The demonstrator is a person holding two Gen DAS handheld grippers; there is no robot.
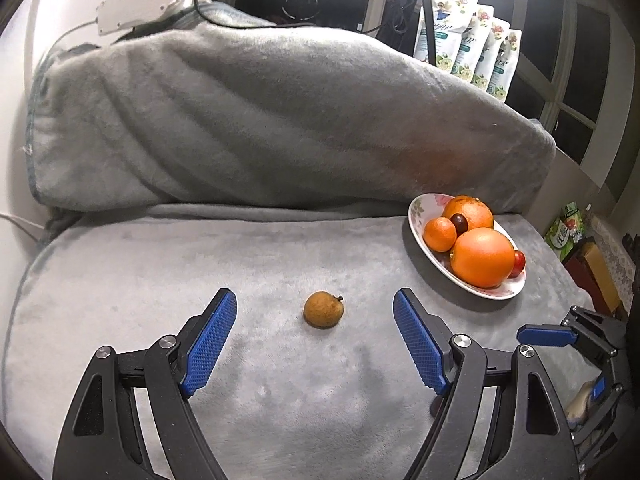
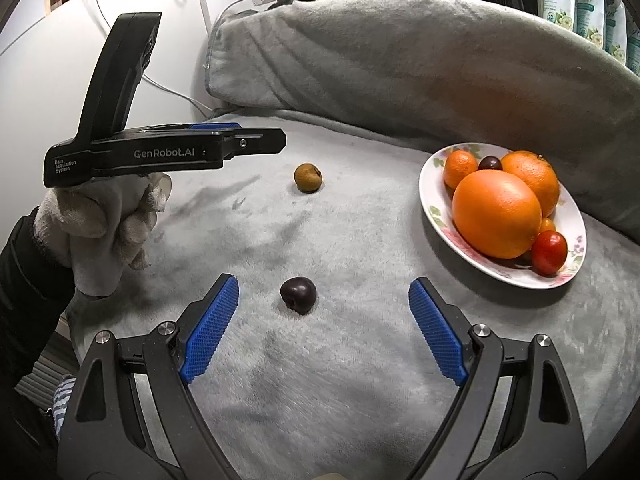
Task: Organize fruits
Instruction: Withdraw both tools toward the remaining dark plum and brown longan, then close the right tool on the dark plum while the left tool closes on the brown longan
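A small brown longan lies on the grey blanket, between the open fingers of my left gripper; it also shows in the right wrist view. A dark cherry lies between the open fingers of my right gripper. A floral plate at the right holds two large oranges, a small mandarin, a dark cherry and a red fruit. Both grippers are empty. The left gripper shows side-on in the right wrist view, in a gloved hand.
A grey blanket covers the seat and the raised back cushion behind. Floral pouches stand at the back right. A white device with a cable lies on top of the back. Boxes sit off the right edge.
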